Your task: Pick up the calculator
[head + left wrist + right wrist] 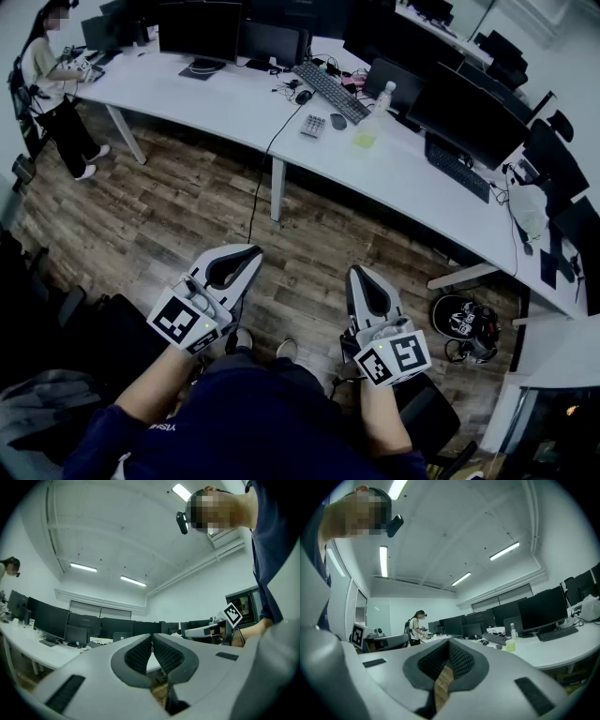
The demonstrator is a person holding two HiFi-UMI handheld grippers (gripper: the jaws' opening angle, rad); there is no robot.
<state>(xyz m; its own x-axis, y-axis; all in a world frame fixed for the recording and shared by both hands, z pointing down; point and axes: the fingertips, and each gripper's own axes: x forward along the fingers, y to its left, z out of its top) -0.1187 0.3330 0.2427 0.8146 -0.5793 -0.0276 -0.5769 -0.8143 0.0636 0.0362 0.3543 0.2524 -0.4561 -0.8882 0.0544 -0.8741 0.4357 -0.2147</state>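
Calculator (pixel 313 125) lies flat on white worktop (pixel 234 98), near keyboard (pixel 330 91), well apart from 2 claws. Left claw (pixel 251 251) clenched, empty; right claw (pixel 353 272) likewise. Both held level over wood floor (pixel 187 216); judgement: approach not begun.

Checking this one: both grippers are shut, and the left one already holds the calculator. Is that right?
No. The left gripper and right gripper are shut, but the left one holds nothing, as the left gripper view shows; the calculator lies on the desk.
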